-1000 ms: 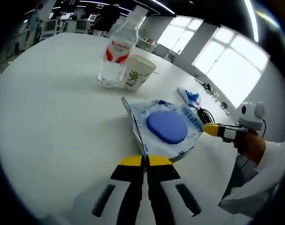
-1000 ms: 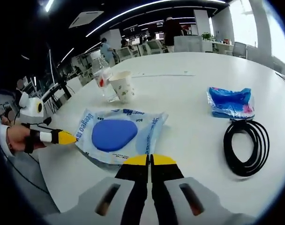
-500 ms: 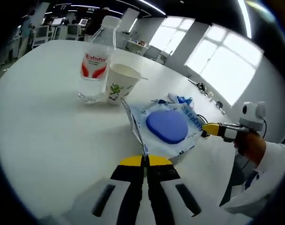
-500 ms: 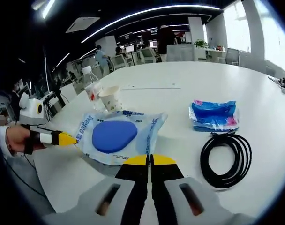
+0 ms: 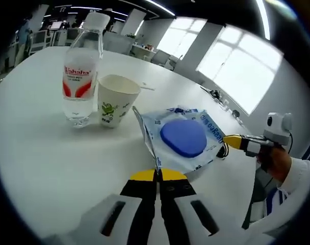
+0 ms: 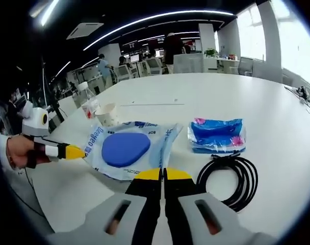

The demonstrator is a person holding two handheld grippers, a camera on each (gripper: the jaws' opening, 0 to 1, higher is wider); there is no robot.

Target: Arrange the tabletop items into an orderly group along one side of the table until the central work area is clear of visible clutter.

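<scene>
We take the pouch (image 5: pixel 183 140) (image 6: pixel 127 150), a clear blue-printed bag with a blue disc inside, as our landmark on the white table (image 5: pixel 48 153) (image 6: pixel 277 127). Both grippers hold it between them. The left gripper (image 5: pixel 158 175) has its jaws closed on one edge of the pouch; the right gripper (image 6: pixel 163 174) has its jaws closed on the opposite edge. In the left gripper view we see the right gripper (image 5: pixel 235 141) at the pouch's far edge; in the right gripper view the left gripper (image 6: pixel 73 151) meets its near corner. Beyond the pouch stand a paper cup (image 5: pixel 115 99) (image 6: pixel 108 115) and, just beside it, a water bottle (image 5: pixel 82 69) (image 6: pixel 88 104). To the pouch's other side lie a blue packet (image 6: pixel 217 135) and a coiled black cable (image 6: pixel 229 178), touching each other.
</scene>
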